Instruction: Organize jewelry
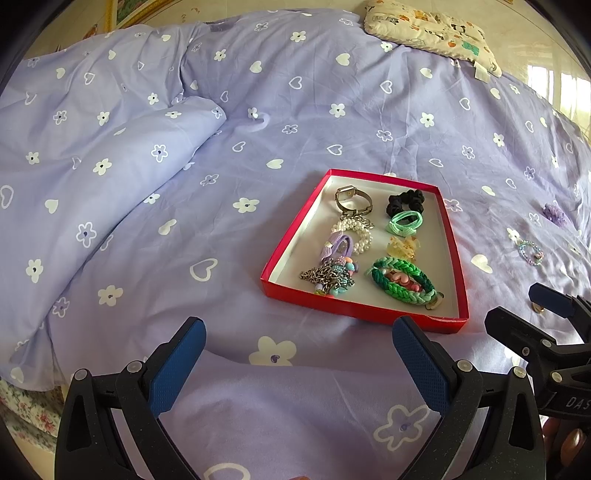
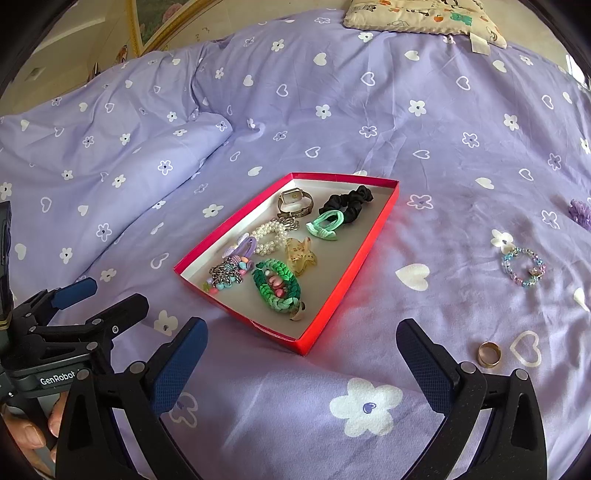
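A red tray point(image 1: 291, 236) point(image 2: 354, 266) with a white floor lies on the purple bedspread. It holds a watch point(image 1: 351, 199), a black scrunchie point(image 2: 347, 203), a mint hair tie point(image 2: 325, 223), a pearl bracelet point(image 2: 269, 236), a green braided band point(image 2: 277, 288), an amber claw clip point(image 2: 299, 254) and a beaded chain point(image 1: 328, 277). Loose on the bed to the tray's right lie a beaded bracelet point(image 2: 524, 267) point(image 1: 530, 252), a gold ring point(image 2: 488, 354) and a purple piece point(image 2: 580, 216). My left gripper point(image 1: 299, 354) and right gripper point(image 2: 303, 358) are both open and empty, in front of the tray.
A folded duvet point(image 1: 92, 192) rises at the left. A patterned cream pillow point(image 1: 432, 29) lies at the far right of the bed. The bed's edge and a floral sheet point(image 1: 29, 410) show at lower left. A framed picture point(image 2: 162, 26) stands behind.
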Demonstrator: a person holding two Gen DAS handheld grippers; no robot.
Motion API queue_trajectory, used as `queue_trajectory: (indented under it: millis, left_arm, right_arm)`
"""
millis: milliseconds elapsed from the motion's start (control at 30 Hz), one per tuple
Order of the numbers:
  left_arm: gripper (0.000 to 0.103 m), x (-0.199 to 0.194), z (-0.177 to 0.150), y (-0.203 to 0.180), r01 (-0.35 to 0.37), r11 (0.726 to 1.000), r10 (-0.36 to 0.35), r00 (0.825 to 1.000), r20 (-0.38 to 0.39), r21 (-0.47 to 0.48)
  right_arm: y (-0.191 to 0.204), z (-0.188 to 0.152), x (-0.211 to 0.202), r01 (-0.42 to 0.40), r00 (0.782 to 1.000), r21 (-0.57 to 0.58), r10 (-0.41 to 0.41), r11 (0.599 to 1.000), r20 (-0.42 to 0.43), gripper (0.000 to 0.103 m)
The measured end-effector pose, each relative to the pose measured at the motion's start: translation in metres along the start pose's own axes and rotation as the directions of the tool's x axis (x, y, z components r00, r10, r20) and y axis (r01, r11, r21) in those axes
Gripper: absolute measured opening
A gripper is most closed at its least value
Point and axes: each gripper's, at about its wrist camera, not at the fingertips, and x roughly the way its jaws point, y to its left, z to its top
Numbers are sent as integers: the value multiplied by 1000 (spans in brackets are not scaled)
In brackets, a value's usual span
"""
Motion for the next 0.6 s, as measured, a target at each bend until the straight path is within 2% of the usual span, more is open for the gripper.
queue_trajectory:
  millis: [600]
  left_arm:
    - [102,0,-1,-1,0,1000,0,1000,0,6]
  right_arm:
    - [0,-1,-1,-1,1000,0,1,1000,0,103]
